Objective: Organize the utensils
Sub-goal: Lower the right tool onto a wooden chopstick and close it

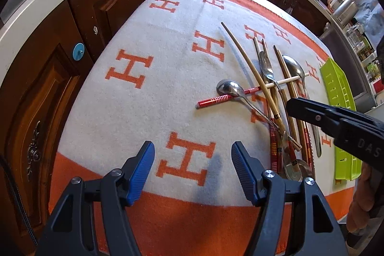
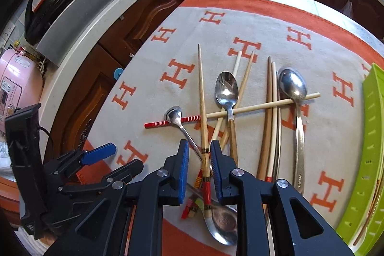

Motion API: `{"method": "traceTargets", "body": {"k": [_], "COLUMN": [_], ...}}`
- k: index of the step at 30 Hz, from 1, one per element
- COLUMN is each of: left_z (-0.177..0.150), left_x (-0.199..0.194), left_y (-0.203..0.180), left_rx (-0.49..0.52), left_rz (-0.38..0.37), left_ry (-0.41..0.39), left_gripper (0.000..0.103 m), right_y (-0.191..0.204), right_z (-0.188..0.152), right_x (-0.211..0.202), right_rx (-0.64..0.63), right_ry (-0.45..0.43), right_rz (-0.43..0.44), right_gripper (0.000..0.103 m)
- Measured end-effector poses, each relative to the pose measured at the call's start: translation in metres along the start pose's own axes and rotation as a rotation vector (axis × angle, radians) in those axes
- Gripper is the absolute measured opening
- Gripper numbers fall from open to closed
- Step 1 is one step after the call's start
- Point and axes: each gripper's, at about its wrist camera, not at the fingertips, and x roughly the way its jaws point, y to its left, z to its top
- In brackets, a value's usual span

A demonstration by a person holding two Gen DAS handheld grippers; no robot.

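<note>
A pile of chopsticks and metal spoons lies on an orange-and-white cloth [image 1: 148, 97]. A long bamboo chopstick [image 2: 202, 100] lies across the pile. My right gripper [image 2: 199, 166] hovers over its decorated end; the jaws stand narrowly apart with the chopstick showing in the gap, untouched by either pad. A red-striped chopstick [image 2: 168, 122] lies crosswise under a small spoon [image 2: 174, 114]. Other spoons [image 2: 226, 88] [image 2: 291, 85] rest among the sticks. My left gripper [image 1: 193, 169] is open and empty over bare cloth, left of the pile. The right gripper [image 1: 336, 121] reaches in from the right.
A lime-green slotted tray [image 2: 369, 136] [image 1: 336, 92] sits right of the pile, a stick lying in it. Dark wooden cabinets [image 1: 48, 92] and a pale counter edge surround the table. A pink cooker [image 2: 14, 88] stands far left on the counter.
</note>
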Motion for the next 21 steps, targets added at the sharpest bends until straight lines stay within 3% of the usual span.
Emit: {"method": "traceTargets", "body": {"k": [10,14,21], "left_z": [0.006,0.007,0.007], "left_x": [0.008,0.009,0.009], "left_y": [0.003,0.003,0.001], "left_rx": [-0.015,-0.016,-0.015], "left_rz": [-0.004,-0.003,0.005], "left_ry": [0.016,0.015,0.018], "left_gripper": [0.065,0.065,0.065], "right_y": [-0.002,-0.001,0.0], "right_z": [0.015,0.016,0.013], "right_x": [0.036,0.046,0.036], "right_rx": [-0.017,-0.029,-0.051], "right_ry": [0.048,0.06,0.009], "right_rz": [-0.01,-0.004,-0.009], "right_gripper": [0.017,0.008,0.007]}}
